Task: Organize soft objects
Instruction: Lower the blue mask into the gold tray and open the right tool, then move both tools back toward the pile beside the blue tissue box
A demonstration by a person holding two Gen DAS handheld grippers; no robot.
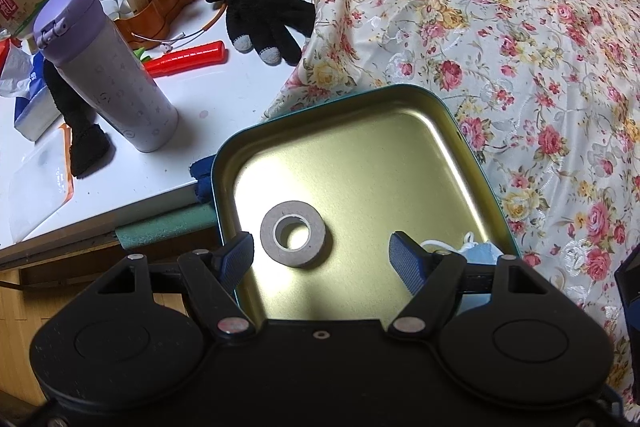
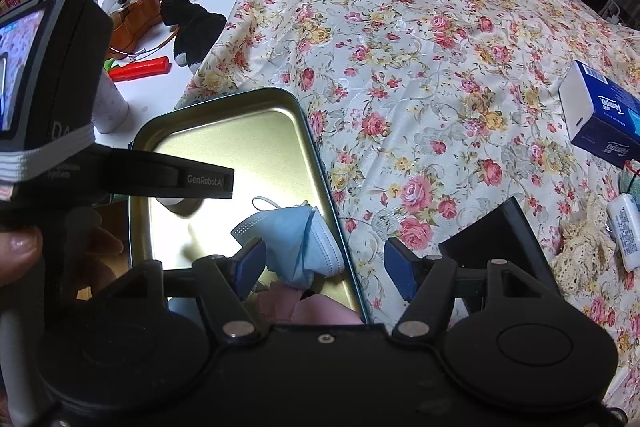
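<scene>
Task partly done: a blue face mask [image 2: 294, 239] and tape roll [image 1: 293, 234] lie in the tin [image 1: 448, 147] on the bed. Left gripper [image 1: 322, 255] and right gripper [image 2: 324, 269] hover spread, empty. Black glove [image 1: 256, 15] remains on the bench [image 1: 224, 95].

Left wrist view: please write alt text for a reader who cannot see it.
The open left gripper hovers over a teal-rimmed, gold-lined metal tin that holds a grey roll of tape and a light blue face mask. Beside the tin lie a floral bedspread and a white table with a black knitted glove.
</scene>
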